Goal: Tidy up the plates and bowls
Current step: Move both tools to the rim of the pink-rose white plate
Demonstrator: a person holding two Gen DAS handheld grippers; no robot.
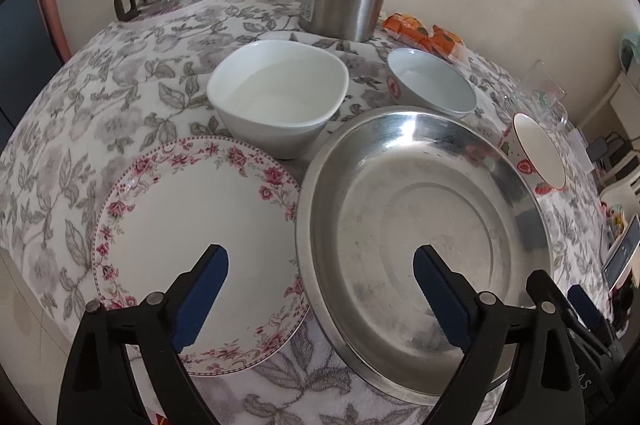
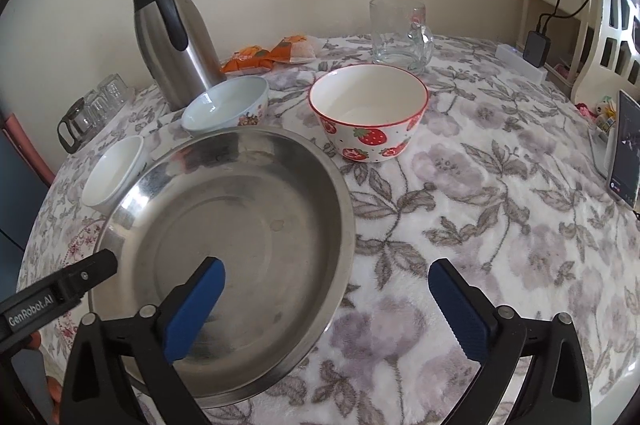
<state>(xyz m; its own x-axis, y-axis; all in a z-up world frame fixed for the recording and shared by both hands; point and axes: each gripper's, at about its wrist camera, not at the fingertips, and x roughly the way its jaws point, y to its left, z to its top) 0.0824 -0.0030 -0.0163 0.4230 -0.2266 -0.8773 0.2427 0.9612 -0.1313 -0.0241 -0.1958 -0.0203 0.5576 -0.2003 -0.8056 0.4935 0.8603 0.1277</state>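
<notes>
Nothing is stacked yet: the floral plate (image 1: 192,225), steel basin (image 1: 420,245), square white bowl (image 1: 280,93), pale blue bowl (image 1: 432,81) and strawberry bowl (image 2: 368,113) sit separately on the table (image 2: 500,225). Left hand-held gripper (image 1: 320,261) and right hand-held gripper (image 2: 326,277) hover open, empty.

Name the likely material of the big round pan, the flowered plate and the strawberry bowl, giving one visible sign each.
Pan: probably stainless steel; grey, shiny, mirror-like reflections on its wall.
Plate: likely glazed ceramic; smooth white, printed pink flowers.
Strawberry bowl: likely glazed ceramic; glossy white, painted strawberries.
</notes>
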